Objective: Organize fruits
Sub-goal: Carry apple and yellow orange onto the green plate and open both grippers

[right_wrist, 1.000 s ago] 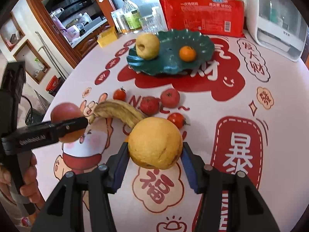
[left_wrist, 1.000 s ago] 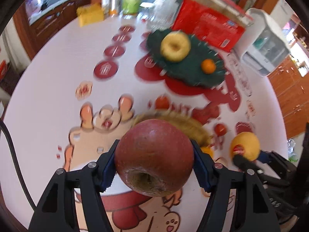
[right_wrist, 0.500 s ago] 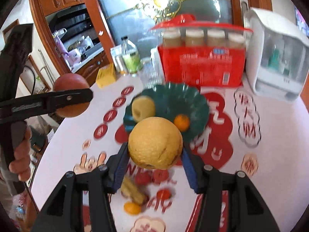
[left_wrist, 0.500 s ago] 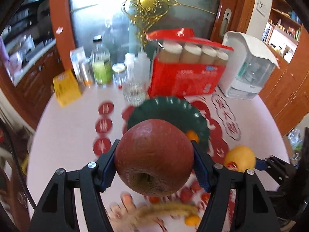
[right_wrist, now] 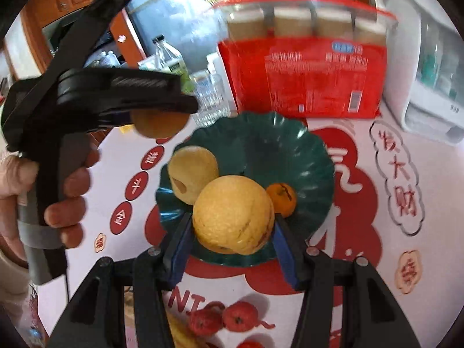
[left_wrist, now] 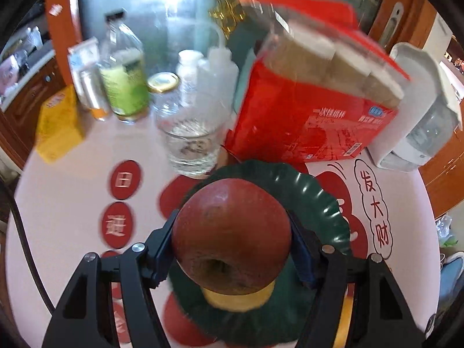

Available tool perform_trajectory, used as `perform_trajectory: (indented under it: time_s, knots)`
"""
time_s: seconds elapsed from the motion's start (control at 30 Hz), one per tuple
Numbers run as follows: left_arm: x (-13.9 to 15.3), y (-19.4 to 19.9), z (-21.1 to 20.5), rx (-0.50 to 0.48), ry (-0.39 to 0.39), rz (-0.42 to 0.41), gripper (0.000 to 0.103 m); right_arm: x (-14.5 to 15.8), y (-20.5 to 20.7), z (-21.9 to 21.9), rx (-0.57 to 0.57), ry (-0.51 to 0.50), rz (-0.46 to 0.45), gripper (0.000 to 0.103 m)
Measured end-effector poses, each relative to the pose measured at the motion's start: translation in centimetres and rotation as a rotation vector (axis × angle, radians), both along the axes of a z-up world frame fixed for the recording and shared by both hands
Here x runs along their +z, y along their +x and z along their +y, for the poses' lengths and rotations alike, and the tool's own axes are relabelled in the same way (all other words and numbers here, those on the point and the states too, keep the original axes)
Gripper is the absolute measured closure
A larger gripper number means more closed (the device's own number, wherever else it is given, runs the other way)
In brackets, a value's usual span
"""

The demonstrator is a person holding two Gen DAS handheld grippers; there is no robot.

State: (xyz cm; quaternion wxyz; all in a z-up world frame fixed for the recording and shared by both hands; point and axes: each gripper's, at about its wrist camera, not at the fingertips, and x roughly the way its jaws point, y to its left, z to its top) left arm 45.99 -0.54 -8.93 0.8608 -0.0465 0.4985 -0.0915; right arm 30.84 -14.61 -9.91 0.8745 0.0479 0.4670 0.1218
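Note:
My left gripper [left_wrist: 232,249] is shut on a red apple [left_wrist: 232,237] and holds it in the air over the dark green scalloped plate [left_wrist: 319,200]. A yellow fruit [left_wrist: 237,298] shows just below the apple on the plate. My right gripper [right_wrist: 232,223] is shut on a large yellow orange [right_wrist: 232,214], held above the near edge of the green plate [right_wrist: 275,145]. On the plate lie a pale yellow apple [right_wrist: 191,171] and a small tangerine [right_wrist: 282,198]. The left gripper with its apple [right_wrist: 158,123] shows in the right wrist view, left of the plate.
Behind the plate stand a drinking glass [left_wrist: 191,148], bottles [left_wrist: 124,87], a red pack of paper cups [right_wrist: 304,72] and a white appliance [right_wrist: 429,58]. A yellow box [left_wrist: 58,124] sits far left. Small red fruits [right_wrist: 223,316] and a banana [right_wrist: 179,333] lie on the near tablecloth.
Both grippers have moved forward from the near table toward the green plate, carrying their fruit. The plate is now right under both fruits.

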Motion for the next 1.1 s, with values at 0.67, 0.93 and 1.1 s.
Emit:
perform_trajectory:
  time_s: [0.67, 0.93, 1.1]
  knots:
    - [-5.7, 1.5, -2.9, -0.108, 0.066, 0.074, 0.022, -4.8, 1.9, 1.6, 0.005, 0.026, 0.023, 0.047]
    - [-2.7, -0.3, -1.4, -0.107, 0.043, 0.018, 0.018, -3.6, 1.0, 0.9, -0.006, 0.051, -0.008, 0.044]
    - [-1.0, -2.3, -0.4, -0.105, 0.046, 0.004, 0.017, -2.1, 0.2, 1.0, 0.007, 0.043, -0.030, 0.044]
